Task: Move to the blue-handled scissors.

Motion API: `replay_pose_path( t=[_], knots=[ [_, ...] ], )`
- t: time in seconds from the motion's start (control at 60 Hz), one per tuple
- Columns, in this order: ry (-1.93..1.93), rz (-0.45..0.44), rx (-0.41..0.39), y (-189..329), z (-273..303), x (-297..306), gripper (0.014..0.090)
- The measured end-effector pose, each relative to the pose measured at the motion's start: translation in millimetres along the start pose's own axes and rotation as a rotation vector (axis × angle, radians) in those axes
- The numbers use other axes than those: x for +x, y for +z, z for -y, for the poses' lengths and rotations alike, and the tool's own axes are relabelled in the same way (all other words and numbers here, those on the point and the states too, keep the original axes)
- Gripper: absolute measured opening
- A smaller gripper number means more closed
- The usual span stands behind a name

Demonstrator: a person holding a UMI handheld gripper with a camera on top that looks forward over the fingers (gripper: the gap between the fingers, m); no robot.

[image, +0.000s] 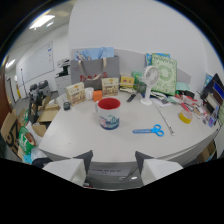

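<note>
Scissors (pixel 149 131) beyond open tool (pixel 113 162)

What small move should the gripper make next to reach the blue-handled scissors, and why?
Probably ease forward and a little right. The blue-handled scissors lie flat on the table, well beyond the open gripper and right of the red-rimmed mug, with nothing between the fingers.
</note>
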Motion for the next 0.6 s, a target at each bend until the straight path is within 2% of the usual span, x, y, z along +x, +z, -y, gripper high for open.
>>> replay_pose_path(
  t=[0.283,0.6],
  knots=[
    [0.005,-0.011,-0.008,-3.4,-7.0,16.5,0.0841],
    [0.006,-0.084,-0.041,5.8,-24.0,90.2,0.0844]
  ],
)
